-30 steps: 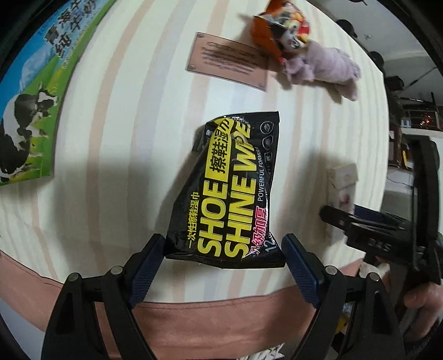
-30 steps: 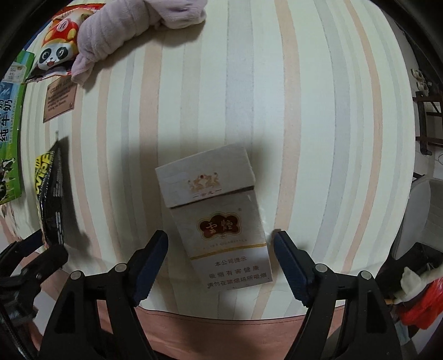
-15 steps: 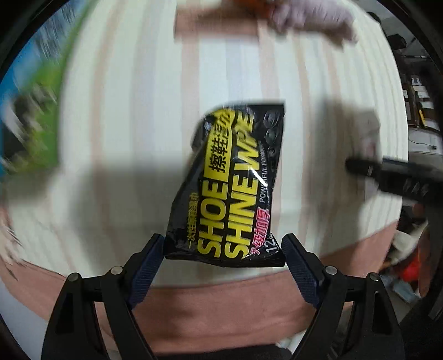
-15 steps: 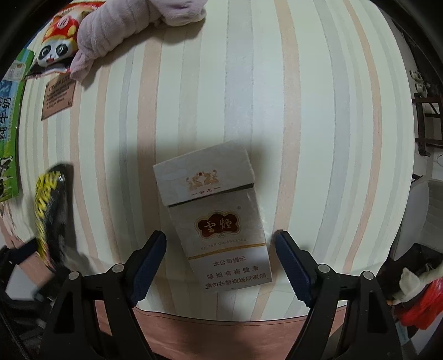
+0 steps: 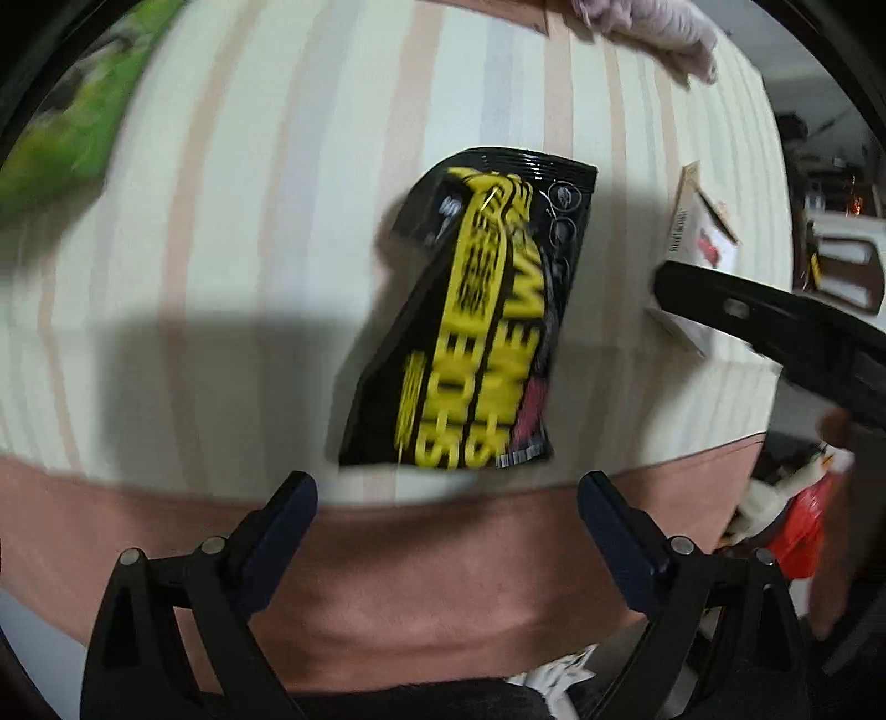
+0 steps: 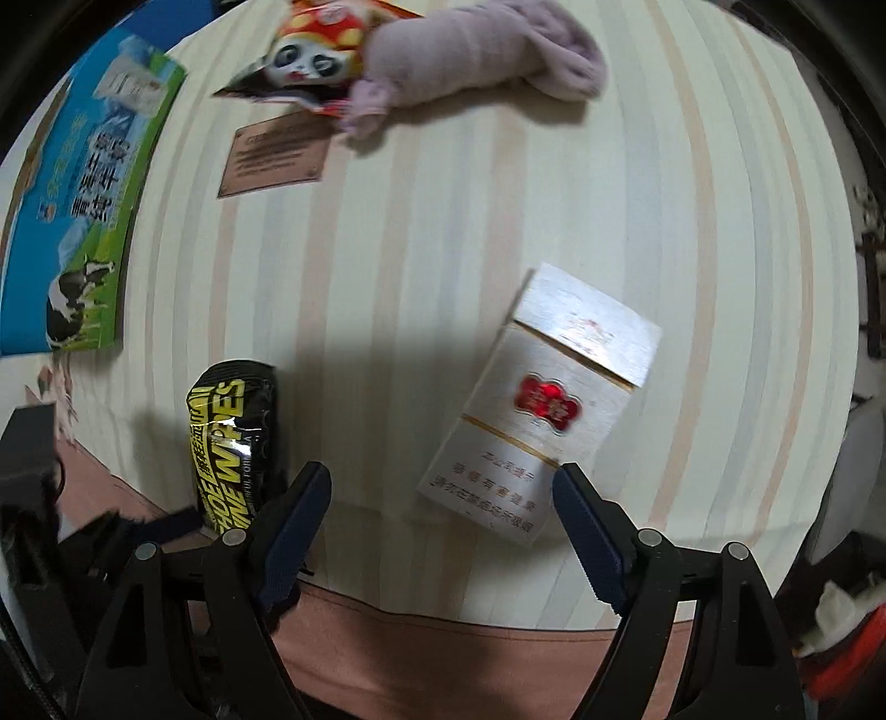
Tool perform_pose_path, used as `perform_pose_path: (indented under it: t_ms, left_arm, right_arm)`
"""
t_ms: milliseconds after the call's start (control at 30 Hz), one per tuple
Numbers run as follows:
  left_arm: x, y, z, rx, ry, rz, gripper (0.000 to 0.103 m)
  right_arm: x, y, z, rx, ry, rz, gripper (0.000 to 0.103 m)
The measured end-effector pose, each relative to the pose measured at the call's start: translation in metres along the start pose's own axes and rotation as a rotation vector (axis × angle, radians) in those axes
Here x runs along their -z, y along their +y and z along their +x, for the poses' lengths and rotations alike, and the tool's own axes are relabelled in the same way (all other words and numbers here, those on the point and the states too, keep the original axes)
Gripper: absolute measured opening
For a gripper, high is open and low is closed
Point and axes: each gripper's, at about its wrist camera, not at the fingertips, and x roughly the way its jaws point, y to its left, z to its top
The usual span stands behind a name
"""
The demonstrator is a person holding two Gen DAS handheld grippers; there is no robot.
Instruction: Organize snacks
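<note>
Left claw (image 5: 446, 501) opening, wipes pack (image 5: 476, 315) released

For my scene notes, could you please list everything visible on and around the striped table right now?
Shoe shine wipes pack: one, black and yellow, near front edge, beyond the left gripper's opening jaws, not between them.
Cigarette box: one, silver-white with red emblem, front right, lid ajar.
Milk carton: one, blue and green, far left.
Panda snack bag: one, red-orange, far edge.
Cloth: one, lilac, beside the snack bag.
Card: one, brown, below the snack bag.
Tablecloth: one, cream with pastel stripes.
Left gripper: black, blue pads, empty.
Right gripper: same, open, empty.
</note>
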Motion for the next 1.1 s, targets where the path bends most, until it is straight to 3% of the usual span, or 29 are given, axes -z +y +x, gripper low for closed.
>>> perform_pose_path:
  t_ms: [100, 200, 400, 533, 600, 633, 733, 800, 833, 867, 967, 1100]
  left_arm:
    - [0.013, 0.001, -0.023, -0.013, -0.058, -0.020, 0.096]
    - [-0.002, -0.010, -0.033, -0.047, -0.095, -0.019, 0.096]
    - [-0.049, -0.024, -0.006, -0.132, -0.047, -0.019, 0.096]
    - [-0.060, -0.042, 0.013, -0.258, -0.032, 0.041, 0.096]
    - [-0.059, -0.051, 0.016, -0.331, -0.043, 0.076, 0.086]
    - [-0.058, -0.053, 0.015, -0.331, -0.048, 0.085, 0.084]
    - [-0.052, -0.062, 0.011, -0.335, -0.077, 0.096, 0.058]
    - [-0.048, -0.065, 0.009, -0.337, -0.075, 0.109, 0.044]
    - [-0.048, -0.066, 0.008, -0.340, -0.076, 0.109, 0.043]
    - [-0.049, -0.057, 0.000, -0.335, -0.073, 0.109, 0.042]
    - [-0.050, -0.040, -0.019, -0.314, -0.074, 0.095, 0.039]
    - [-0.044, -0.032, -0.046, -0.277, -0.112, 0.118, 0.038]
  right_arm:
    - [0.008, -0.001, 0.006, 0.009, 0.011, 0.025, 0.085]
    - [0.015, -0.018, 0.005, -0.009, 0.012, 0.113, 0.085]
    - [0.018, -0.051, 0.003, -0.059, -0.021, 0.320, 0.085]
    - [0.008, -0.050, 0.011, -0.034, -0.011, 0.367, 0.085]
    - [0.002, -0.047, 0.016, -0.032, 0.003, 0.380, 0.085]
    - [0.001, -0.044, 0.018, -0.028, 0.008, 0.380, 0.085]
    - [-0.001, -0.029, 0.026, 0.088, 0.039, 0.346, 0.084]
    - [0.003, -0.017, 0.025, 0.124, 0.010, 0.340, 0.082]
    - [0.004, -0.012, 0.025, 0.126, 0.002, 0.340, 0.077]
    - [0.006, -0.004, 0.024, 0.103, -0.003, 0.351, 0.061]
    - [0.014, 0.009, 0.024, 0.125, -0.002, 0.341, 0.059]
    - [0.028, 0.018, 0.027, 0.091, 0.013, 0.335, 0.058]
